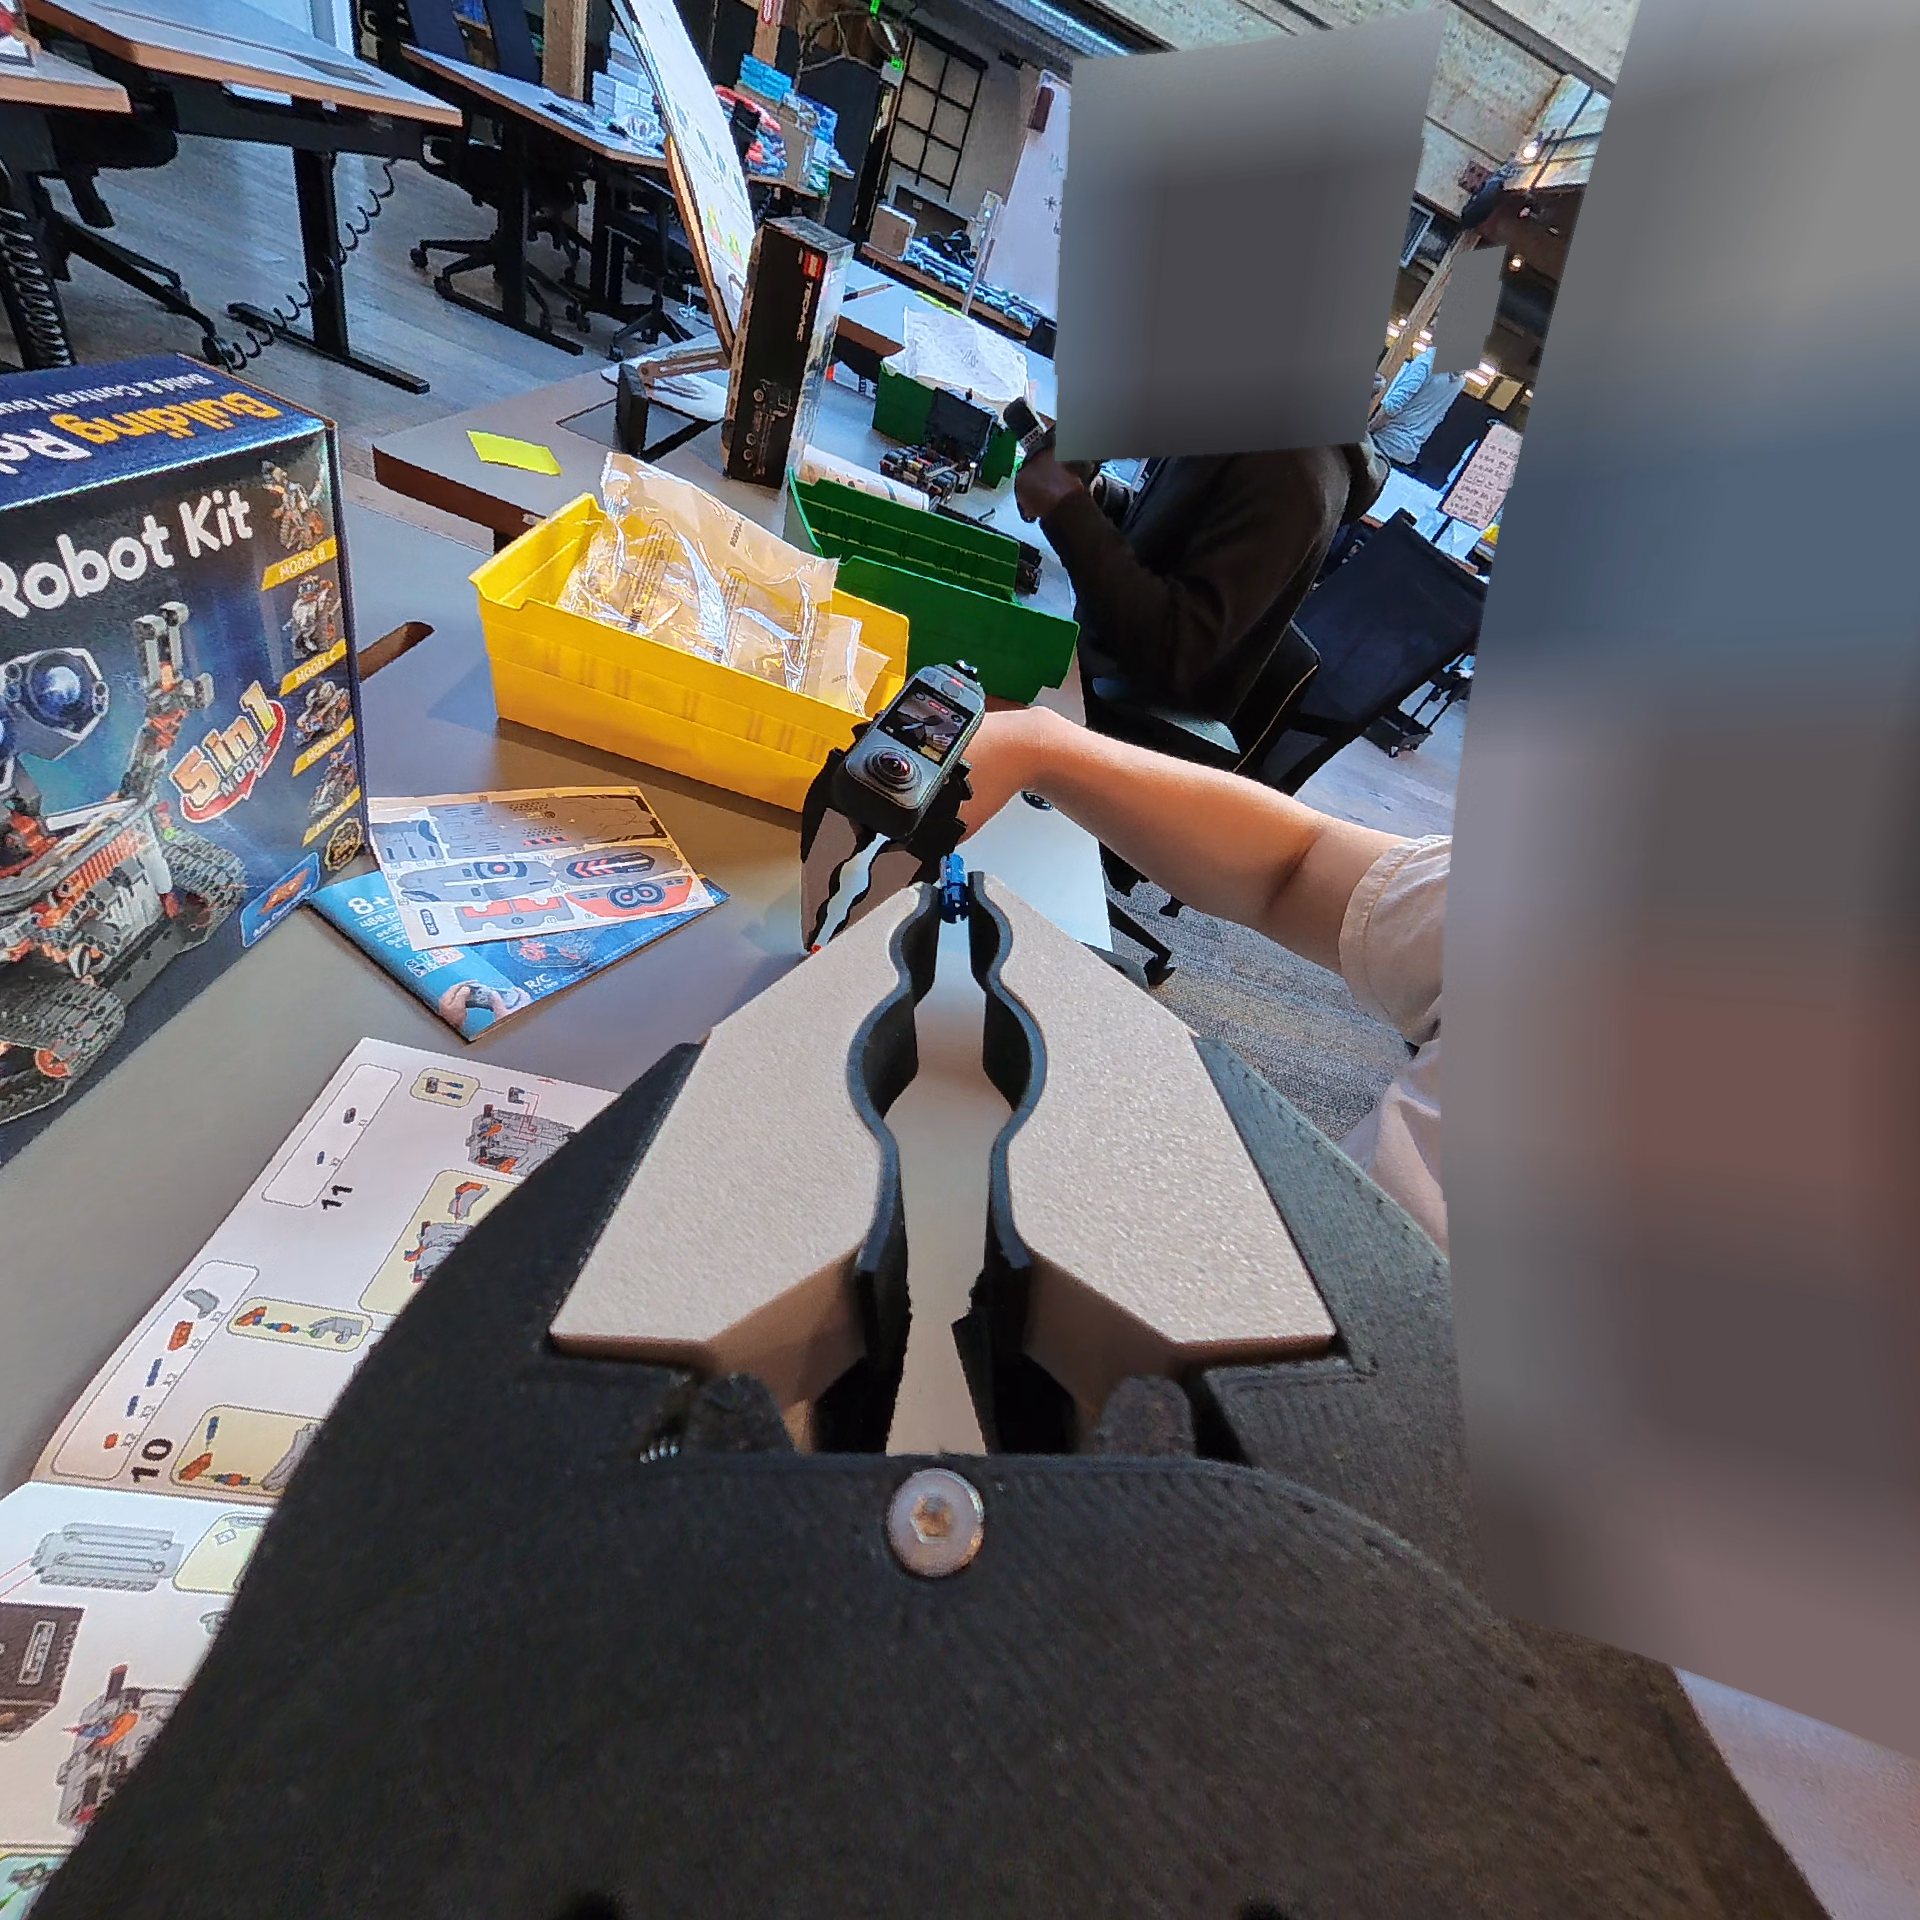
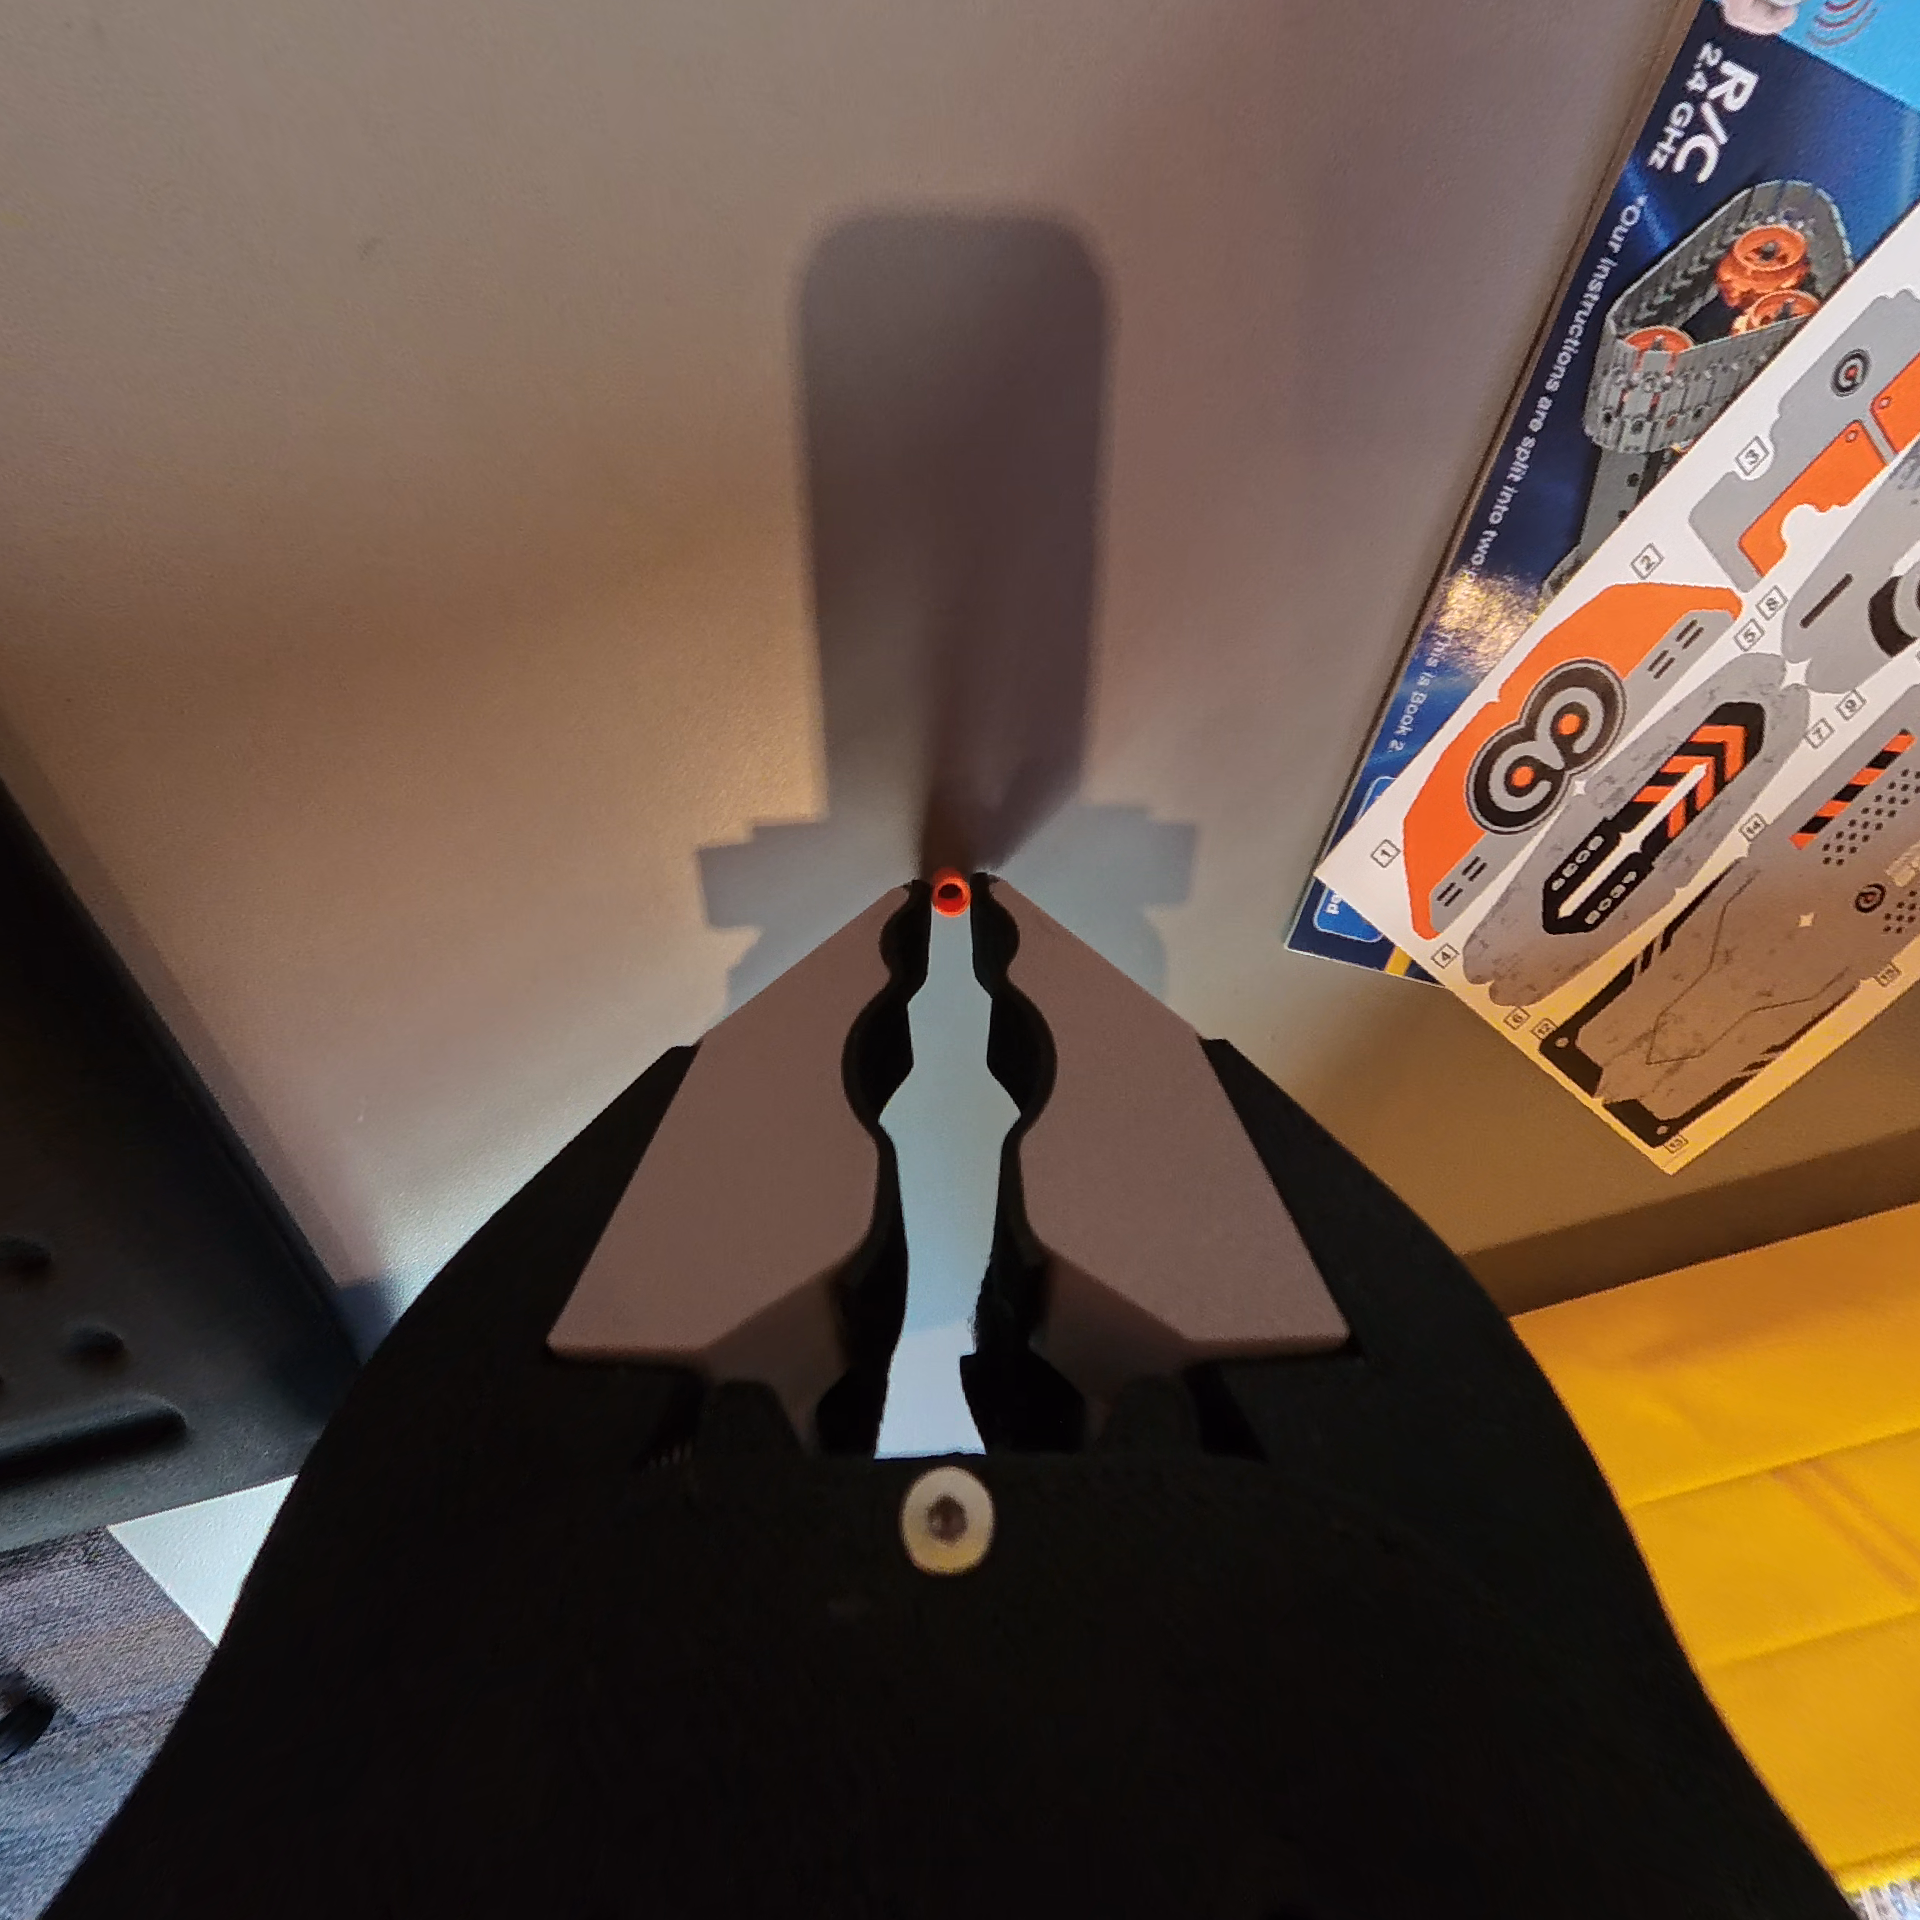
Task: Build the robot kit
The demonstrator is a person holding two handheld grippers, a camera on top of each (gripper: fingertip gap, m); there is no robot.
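The left gripper (image 1: 954,902) has its tan, black-edged fingers (image 1: 1091,1091) drawn close together, pinching a small blue plastic pin (image 1: 953,894) at their very tips, held above the grey desk (image 1: 260,997). Just beyond it, at 11 o'clock, the right gripper (image 1: 821,940) points down toward the desk, with a small black camera (image 1: 914,743) mounted on top and a person's bare forearm (image 1: 1164,800) reaching in from 3 o'clock.

In the right wrist view, the right gripper (image 2: 949,896) pinches a tiny orange plastic tube piece (image 2: 949,894) at its fingertips, the fingers nearly shut on it; it hangs over the bare desk (image 2: 416,520), and whether it touches the surface cannot be told.

At 10 o'clock in the left wrist view stands a blue cardboard robot-kit box (image 1: 156,707). Beside it lie a blue booklet (image 1: 468,977) and, overlapping it, a white sticker sheet with orange and grey shapes (image 1: 540,862). At 12 o'clock sits a yellow plastic bin (image 1: 665,696) holding clear plastic bags (image 1: 707,582), with a green plastic bin (image 1: 935,592) just behind. An open white instruction sheet (image 1: 312,1247) lies at 8 o'clock.
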